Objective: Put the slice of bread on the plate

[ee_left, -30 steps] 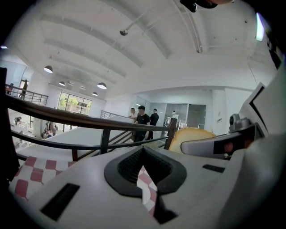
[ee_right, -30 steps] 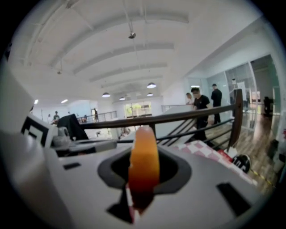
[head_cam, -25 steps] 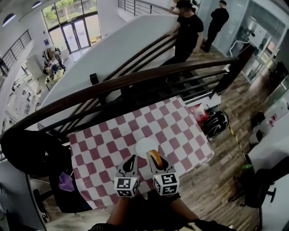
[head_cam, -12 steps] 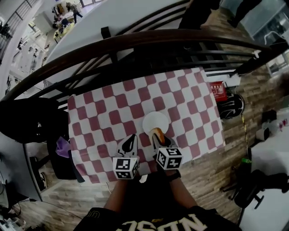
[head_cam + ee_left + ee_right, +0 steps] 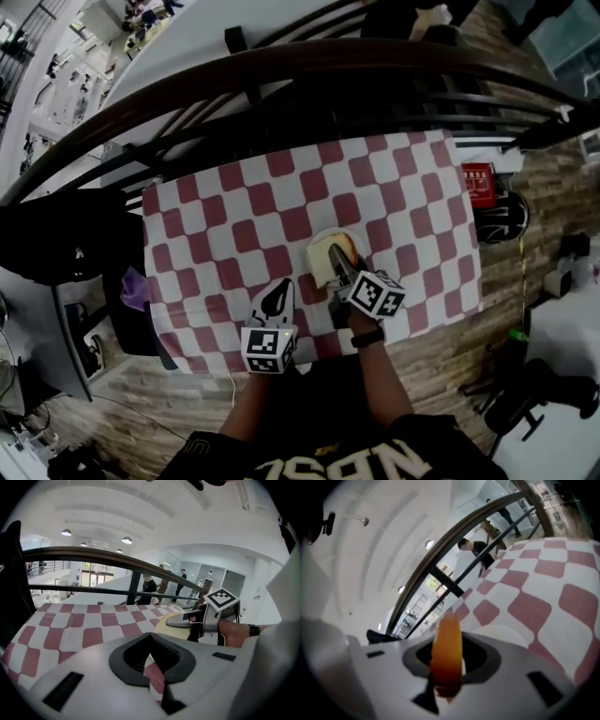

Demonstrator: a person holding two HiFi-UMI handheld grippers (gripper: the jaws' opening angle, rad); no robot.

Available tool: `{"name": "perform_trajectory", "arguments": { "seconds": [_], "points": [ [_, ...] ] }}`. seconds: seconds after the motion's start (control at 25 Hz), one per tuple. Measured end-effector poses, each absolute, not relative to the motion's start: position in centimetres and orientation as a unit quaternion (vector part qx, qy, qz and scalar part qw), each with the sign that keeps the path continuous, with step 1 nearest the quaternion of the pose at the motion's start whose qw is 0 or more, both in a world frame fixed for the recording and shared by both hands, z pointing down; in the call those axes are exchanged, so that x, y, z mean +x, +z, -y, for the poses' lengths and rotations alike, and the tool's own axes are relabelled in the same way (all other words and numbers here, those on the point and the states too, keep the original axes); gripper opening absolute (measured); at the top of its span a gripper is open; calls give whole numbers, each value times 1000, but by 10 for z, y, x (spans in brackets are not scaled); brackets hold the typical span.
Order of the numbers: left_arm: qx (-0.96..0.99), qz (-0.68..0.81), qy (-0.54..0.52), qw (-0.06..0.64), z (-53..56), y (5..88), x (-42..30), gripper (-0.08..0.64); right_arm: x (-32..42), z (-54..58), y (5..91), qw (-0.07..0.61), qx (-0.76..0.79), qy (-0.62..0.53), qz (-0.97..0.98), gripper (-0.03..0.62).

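A red-and-white checked table [image 5: 234,216] carries a white plate [image 5: 317,273] near its front edge. My right gripper [image 5: 340,266] is shut on the slice of bread [image 5: 337,248], which has a pale face and a brown crust. The slice hangs low over the plate; touch cannot be judged. The right gripper view shows the bread [image 5: 446,651] edge-on between the jaws of that gripper [image 5: 449,666], with the plate [image 5: 502,634] just beyond. My left gripper [image 5: 281,292] hovers to the left of the plate, shut and empty. From the left gripper [image 5: 155,668] I see the bread [image 5: 171,623].
A dark curved railing [image 5: 281,75] runs behind the table. A black chair [image 5: 66,244] and a purple item [image 5: 137,287] sit off the left edge. A red box [image 5: 478,178] and a helmet [image 5: 506,217] lie on the wooden floor at the right.
Both grippers have come down toward the table. The right one has rolled and moved right, so the bread went from standing on edge to lying flatter over the plate.
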State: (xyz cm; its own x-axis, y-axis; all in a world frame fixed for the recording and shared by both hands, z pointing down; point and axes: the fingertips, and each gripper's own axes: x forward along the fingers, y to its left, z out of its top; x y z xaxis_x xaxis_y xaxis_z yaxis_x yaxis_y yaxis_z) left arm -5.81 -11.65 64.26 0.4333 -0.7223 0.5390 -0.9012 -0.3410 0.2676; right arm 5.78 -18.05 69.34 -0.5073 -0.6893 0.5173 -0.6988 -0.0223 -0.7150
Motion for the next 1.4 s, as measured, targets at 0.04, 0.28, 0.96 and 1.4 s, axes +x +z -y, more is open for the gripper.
{"name": "perform_trajectory", "arguments": {
  "seconds": [0.04,0.28,0.96,1.4],
  "points": [
    [802,504,165,274,117,644,-56,18,60,184,694,4,497,511,701,109],
    [807,491,176,279,112,650,-41,18,71,188,703,121,519,401,745,126],
    [822,467,187,265,105,640,-26,18,112,190,705,263,578,260,728,368],
    [847,483,105,194,122,545,-48,18,70,144,571,161,576,210,774,347]
  ]
}}
